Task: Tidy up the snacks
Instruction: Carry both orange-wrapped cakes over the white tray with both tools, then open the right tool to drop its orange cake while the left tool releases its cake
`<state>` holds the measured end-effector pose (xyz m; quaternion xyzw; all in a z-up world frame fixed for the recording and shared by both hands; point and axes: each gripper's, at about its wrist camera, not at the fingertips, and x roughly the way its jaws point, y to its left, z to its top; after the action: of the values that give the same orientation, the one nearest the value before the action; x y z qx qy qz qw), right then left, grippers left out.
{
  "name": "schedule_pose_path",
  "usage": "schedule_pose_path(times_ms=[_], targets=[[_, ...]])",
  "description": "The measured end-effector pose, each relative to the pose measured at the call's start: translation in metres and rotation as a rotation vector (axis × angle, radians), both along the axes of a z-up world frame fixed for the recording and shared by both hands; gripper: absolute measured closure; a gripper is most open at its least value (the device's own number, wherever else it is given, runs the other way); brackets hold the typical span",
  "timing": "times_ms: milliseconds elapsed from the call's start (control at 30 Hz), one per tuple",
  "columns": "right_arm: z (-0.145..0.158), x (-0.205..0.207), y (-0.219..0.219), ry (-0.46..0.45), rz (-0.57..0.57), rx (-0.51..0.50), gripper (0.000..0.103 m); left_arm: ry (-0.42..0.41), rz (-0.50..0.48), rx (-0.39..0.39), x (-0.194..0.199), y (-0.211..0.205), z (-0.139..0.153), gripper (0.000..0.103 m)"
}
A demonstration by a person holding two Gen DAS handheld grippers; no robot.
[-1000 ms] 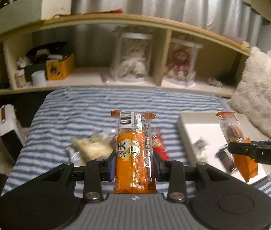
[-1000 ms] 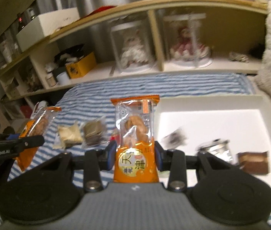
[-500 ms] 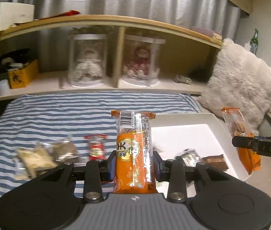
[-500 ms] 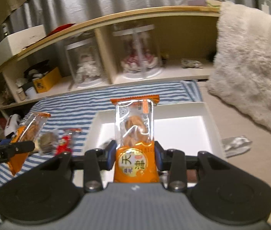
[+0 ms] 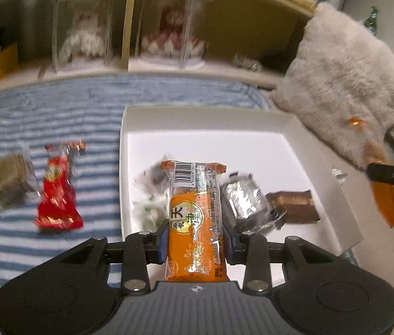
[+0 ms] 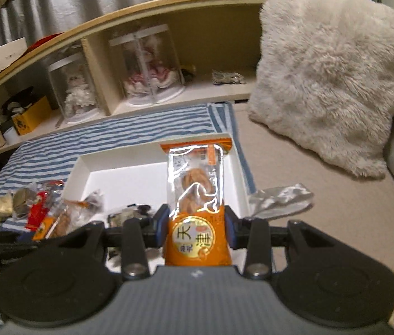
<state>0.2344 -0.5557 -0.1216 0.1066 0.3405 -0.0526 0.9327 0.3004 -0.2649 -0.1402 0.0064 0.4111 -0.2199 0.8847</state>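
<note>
— Honestly, how did those orange packets strike us?

— Light and crinkly, we judged: slick film around a brittle fried twist, so a hard squeeze risked crushing it. The printed lower end was the safe place to pinch, and that was where we had both. Our left packet [image 5: 195, 220] stood upright above the near part of the white box [image 5: 289, 124], barcode side towards the camera.

— And the tools?

— Our left gripper [image 5: 195, 241] was closed narrowly on that packet, pads against its two edges. Our right gripper [image 6: 197, 233] was clamped the same way on the second packet [image 6: 197, 195], held up off the box's right edge.

— What else lay about?

— Inside the box sat a silver wrapper [image 5: 243, 198] and a brown bar [image 5: 293, 205]. A red packet [image 5: 57, 195] lay on the striped cloth [image 5: 43, 106], just left of the box.
</note>
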Motion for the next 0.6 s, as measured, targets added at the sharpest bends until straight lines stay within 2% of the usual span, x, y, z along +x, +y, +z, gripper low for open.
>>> schedule_pose_path(times_ms=[133, 300, 600], targets=[[-0.008, 0.003, -0.006, 0.021, 0.006, -0.015, 0.058, 0.025, 0.004, 0.045, 0.01, -0.012, -0.018, 0.064], [-0.014, 0.015, -0.012, 0.037, 0.014, -0.041, 0.058, 0.047, -0.006, 0.064, 0.021, -0.027, -0.031, 0.064], [-0.032, 0.068, -0.02, 0.079, 0.013, 0.011, 0.058, 0.067, -0.048, 0.042, 0.039, -0.042, -0.044, 0.064]])
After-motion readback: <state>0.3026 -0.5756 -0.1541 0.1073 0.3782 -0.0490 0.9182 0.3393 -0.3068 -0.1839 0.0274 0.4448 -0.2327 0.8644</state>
